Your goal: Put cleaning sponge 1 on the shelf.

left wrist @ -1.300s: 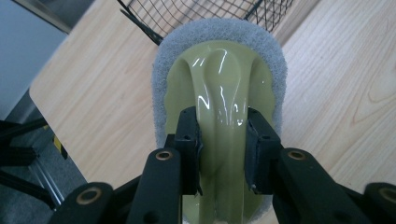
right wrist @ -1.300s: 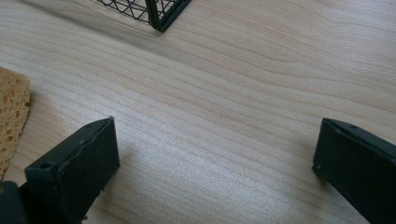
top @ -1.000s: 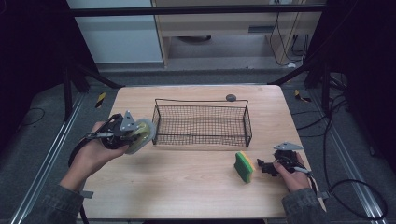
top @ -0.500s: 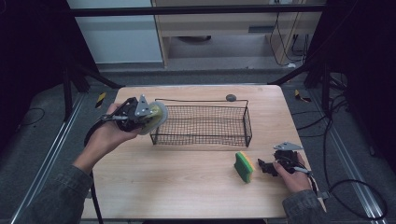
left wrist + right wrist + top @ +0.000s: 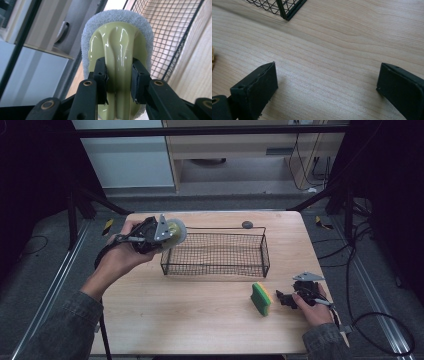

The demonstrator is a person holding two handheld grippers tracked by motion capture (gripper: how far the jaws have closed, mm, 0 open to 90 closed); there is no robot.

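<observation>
Clamping a label-free scrubber (image 5: 117,45), left tongs (image 5: 119,77); right tongs (image 5: 324,85) wide, empty, on table (image 5: 337,50).

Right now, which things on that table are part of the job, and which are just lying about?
In use: scrubber, clamped in left gripper; wire basket beside it.
Lying about: sponge, open right gripper resting on table, small dark thing behind basket.
</observation>
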